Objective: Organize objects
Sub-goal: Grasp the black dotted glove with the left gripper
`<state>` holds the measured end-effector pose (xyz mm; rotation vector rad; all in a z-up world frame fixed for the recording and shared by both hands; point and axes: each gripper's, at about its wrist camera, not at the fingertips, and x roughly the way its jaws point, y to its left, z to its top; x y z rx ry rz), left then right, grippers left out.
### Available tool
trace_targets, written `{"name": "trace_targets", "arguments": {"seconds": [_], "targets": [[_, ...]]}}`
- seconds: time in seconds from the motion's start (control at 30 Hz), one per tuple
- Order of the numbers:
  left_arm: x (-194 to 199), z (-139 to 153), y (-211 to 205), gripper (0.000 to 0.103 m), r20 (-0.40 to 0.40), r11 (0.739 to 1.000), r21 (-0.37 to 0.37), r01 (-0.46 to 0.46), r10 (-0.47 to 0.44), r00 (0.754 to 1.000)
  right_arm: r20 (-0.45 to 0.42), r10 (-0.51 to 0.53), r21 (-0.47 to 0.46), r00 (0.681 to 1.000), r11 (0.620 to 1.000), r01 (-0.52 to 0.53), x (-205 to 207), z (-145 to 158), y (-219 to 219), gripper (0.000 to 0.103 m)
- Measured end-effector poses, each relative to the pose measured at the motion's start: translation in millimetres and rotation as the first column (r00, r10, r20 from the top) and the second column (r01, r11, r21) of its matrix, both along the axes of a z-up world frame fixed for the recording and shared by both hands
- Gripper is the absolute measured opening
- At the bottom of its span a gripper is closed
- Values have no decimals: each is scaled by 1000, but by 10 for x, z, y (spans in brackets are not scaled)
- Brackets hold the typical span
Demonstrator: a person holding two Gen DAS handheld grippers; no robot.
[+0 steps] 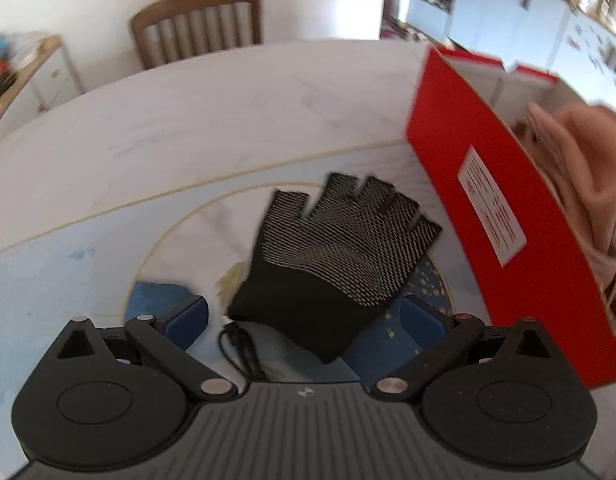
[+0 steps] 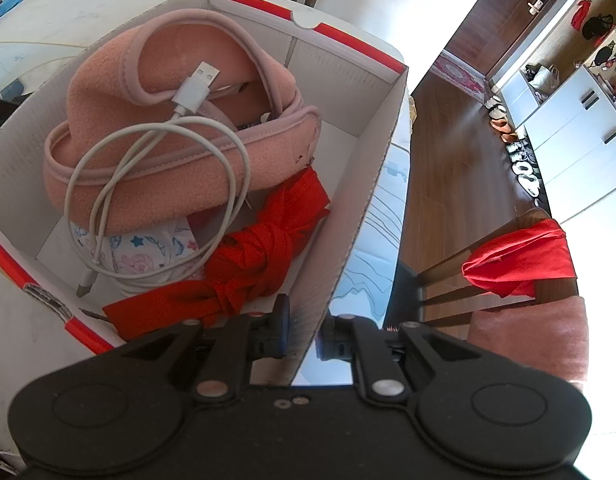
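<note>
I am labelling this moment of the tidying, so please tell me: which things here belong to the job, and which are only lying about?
Belong to the job:
- black fingerless glove, on the table between the open left gripper jaws
- red box, wall pinched by the right gripper
- in the box: pink fleece pouch, white cable, red ribbon

Lying about:
- wooden chair
- red cloth

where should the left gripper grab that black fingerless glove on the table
Grip the plain cuff of the glove, the end nearest the left gripper. Come from above: it lies flat on the table, cuff already between the open fingers, with the red box close on the right.
</note>
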<state>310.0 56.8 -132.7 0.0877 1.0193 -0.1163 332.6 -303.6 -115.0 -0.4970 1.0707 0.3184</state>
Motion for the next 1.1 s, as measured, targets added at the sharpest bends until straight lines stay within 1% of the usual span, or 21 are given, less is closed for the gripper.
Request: {"name": "trace_targets", "arguments": {"seconds": [0.13, 0.23, 0.4, 0.5, 0.53, 0.57, 0.6, 0.63, 0.67, 0.7, 0.77, 0.87, 0.93, 1.03, 1.1], "targets": [[56, -138, -76, 103, -56, 998, 33, 51, -49, 997, -2, -2, 0, 1000, 1000, 2, -27, -1, -54, 12], [53, -204, -63, 103, -73, 997, 37, 70, -67, 995, -3, -2, 1, 1000, 1000, 2, -42, -1, -91, 12], [60, -235, -24, 102, -56, 996, 65, 66, -62, 996, -3, -4, 2, 1000, 1000, 4, -63, -2, -155, 12], [80, -217, 5, 101, -46, 997, 52, 59, -57, 997, -3, -3, 1, 1000, 1000, 3, -62, -3, -147, 12], [84, -202, 17, 97, -44, 997, 42, 59, -57, 997, -3, -4, 1, 1000, 1000, 4, -63, -3, -151, 12], [87, -196, 23, 86, -44, 998, 35, 59, -57, 997, -3, -4, 1, 1000, 1000, 4, -60, -3, -138, 12], [92, -196, 28, 78, -48, 998, 29, 56, -55, 997, -4, -4, 0, 1000, 1000, 4, -60, -4, -147, 12], [101, -201, 33, 63, -59, 998, 21, 53, -51, 997, -4, -3, 0, 1000, 1000, 3, -61, -5, -146, 12], [105, -209, 40, 55, -68, 999, 10, 49, -48, 997, -4, -3, 0, 1000, 1000, 3, -60, -4, -142, 12], [106, -213, 53, 52, -72, 999, -5, 42, -42, 996, -4, -3, 0, 1000, 1000, 3, -71, -5, -172, 12], [85, -194, 55, 39, -66, 999, -21, 38, -39, 997, -4, -4, 0, 1000, 1000, 4, -60, -3, -134, 12], [66, -124, 66, 27, -54, 998, -56, 27, -30, 998, -4, -3, 0, 1000, 1000, 3, -59, -1, -126, 12], [47, -47, 60, 15, -39, 997, -75, 33, -36, 999, -4, -3, 1, 1000, 1000, 3, -65, -1, -137, 12], [42, 46, 35, 8, -15, 996, -79, 40, -41, 999, -3, -2, 1, 1000, 1000, 2, -69, 1, -148, 12], [46, 105, 27, 6, 1, 995, -86, 41, -41, 999, -3, -3, 2, 1000, 1000, 3, -79, 0, -175, 12]]}}
